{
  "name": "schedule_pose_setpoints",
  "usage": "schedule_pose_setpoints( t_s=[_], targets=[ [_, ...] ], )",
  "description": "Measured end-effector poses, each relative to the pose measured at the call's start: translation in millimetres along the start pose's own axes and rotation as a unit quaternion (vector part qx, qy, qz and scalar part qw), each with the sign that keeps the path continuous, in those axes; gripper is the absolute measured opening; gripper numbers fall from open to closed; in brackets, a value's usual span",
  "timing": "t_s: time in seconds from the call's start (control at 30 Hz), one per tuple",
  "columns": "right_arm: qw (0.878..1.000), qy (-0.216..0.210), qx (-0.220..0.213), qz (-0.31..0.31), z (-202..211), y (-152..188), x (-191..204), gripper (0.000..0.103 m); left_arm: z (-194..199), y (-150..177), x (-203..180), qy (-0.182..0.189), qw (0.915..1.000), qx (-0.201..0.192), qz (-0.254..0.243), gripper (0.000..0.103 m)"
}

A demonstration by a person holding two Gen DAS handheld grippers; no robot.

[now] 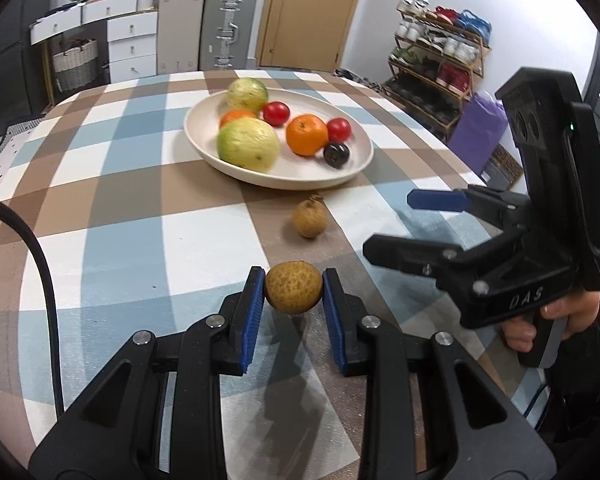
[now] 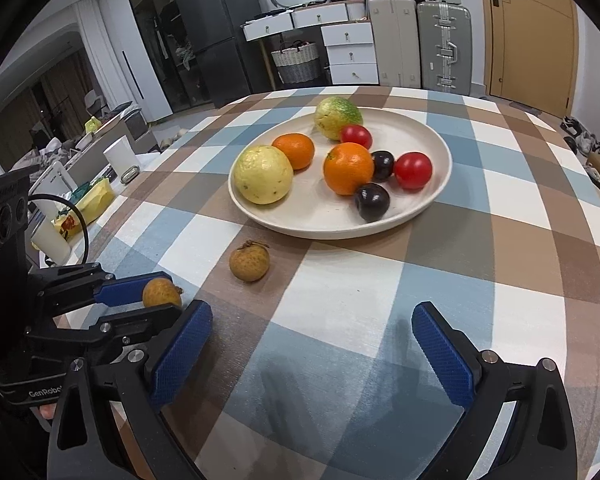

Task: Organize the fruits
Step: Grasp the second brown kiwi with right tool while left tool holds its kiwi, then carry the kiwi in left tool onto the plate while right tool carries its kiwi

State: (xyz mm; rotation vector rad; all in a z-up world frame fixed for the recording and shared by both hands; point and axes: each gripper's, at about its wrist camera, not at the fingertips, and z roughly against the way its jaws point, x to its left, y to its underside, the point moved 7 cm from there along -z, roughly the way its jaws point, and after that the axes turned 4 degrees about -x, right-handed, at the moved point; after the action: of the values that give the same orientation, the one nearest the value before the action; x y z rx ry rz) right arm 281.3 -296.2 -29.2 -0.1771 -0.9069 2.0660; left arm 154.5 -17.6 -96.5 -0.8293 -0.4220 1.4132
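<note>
My left gripper (image 1: 294, 294) is shut on a small brown longan (image 1: 293, 287), held just above the checked tablecloth; it also shows in the right wrist view (image 2: 161, 293). A second longan (image 1: 309, 218) (image 2: 249, 260) lies on the cloth in front of the white plate (image 1: 356, 168) (image 2: 320, 224). The plate holds two yellow-green guavas, two oranges, two red tomatoes and dark plums. My right gripper (image 2: 312, 336) is open and empty over the cloth, right of the left gripper; it also shows in the left wrist view (image 1: 388, 220).
The round table has a blue, brown and white checked cloth (image 1: 120, 208). Its near left edge borders a cluttered side surface with a white cup (image 2: 122, 158) and packets. Suitcases, drawers and a shoe rack (image 1: 436, 60) stand beyond the table.
</note>
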Motion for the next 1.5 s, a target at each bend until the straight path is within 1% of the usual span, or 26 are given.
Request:
schedule_pose_setpoints(
  t_s=[0.03,0.1,0.13,0.23,0.43,0.5,0.53,0.57,0.73,0.8,0.83,0.9,0.97,1.07,1.13,1.23,1.5],
  targets=[
    [1.000,-0.004,0.002,0.003,-2,-1,2,0.102,1,0,1,-0.002,1.0000,-0.002,0.002,0.026],
    [1.000,-0.014,0.008,0.012,-5,-2,9,0.095,3,-1,4,-0.005,0.9999,-0.006,0.007,0.026],
    [1.000,-0.016,0.010,0.016,-7,-2,11,0.089,4,-1,5,-0.007,0.9999,-0.007,0.009,0.026],
    [0.999,-0.021,0.018,0.028,-14,-3,18,0.081,6,-1,10,-0.013,0.9998,-0.010,0.012,0.026],
    [0.998,-0.032,0.022,0.042,-24,-8,29,0.070,10,0,20,-0.023,0.9993,-0.017,0.025,0.026],
    [0.998,-0.036,0.025,0.048,-28,-9,34,0.064,12,0,24,-0.024,0.9990,-0.020,0.030,0.026],
    [0.998,-0.038,0.027,0.051,-29,-9,36,0.057,13,0,25,-0.025,0.9989,-0.021,0.032,0.026],
    [0.997,-0.038,0.029,0.054,-31,-9,38,0.055,14,0,26,-0.026,0.9989,-0.022,0.033,0.026],
    [0.997,-0.038,0.028,0.057,-37,-12,42,0.053,14,0,28,-0.029,0.9986,-0.024,0.036,0.026],
    [0.997,-0.037,0.026,0.054,-39,-15,42,0.051,14,-1,28,-0.030,0.9986,-0.025,0.036,0.026],
    [0.997,-0.037,0.027,0.054,-40,-15,42,0.048,14,-1,28,-0.029,0.9986,-0.024,0.037,0.026],
    [0.998,-0.032,0.024,0.052,-42,-17,41,0.045,14,0,28,-0.030,0.9985,-0.025,0.038,0.026],
    [0.998,-0.032,0.023,0.052,-42,-18,41,0.037,15,-1,29,-0.032,0.9984,-0.025,0.039,0.026],
    [0.998,-0.029,0.021,0.054,-41,-17,41,0.030,14,0,29,-0.034,0.9982,-0.025,0.042,0.026],
    [0.998,-0.032,0.020,0.054,-40,-17,41,0.028,13,0,29,-0.035,0.9982,-0.023,0.042,0.026],
    [0.998,-0.040,0.014,0.053,-36,-16,41,0.028,11,-1,27,-0.036,0.9983,-0.022,0.041,0.026],
    [0.998,-0.044,-0.011,0.045,-17,-16,33,0.028,6,-9,20,-0.035,0.9984,-0.024,0.039,0.026]
  ],
)
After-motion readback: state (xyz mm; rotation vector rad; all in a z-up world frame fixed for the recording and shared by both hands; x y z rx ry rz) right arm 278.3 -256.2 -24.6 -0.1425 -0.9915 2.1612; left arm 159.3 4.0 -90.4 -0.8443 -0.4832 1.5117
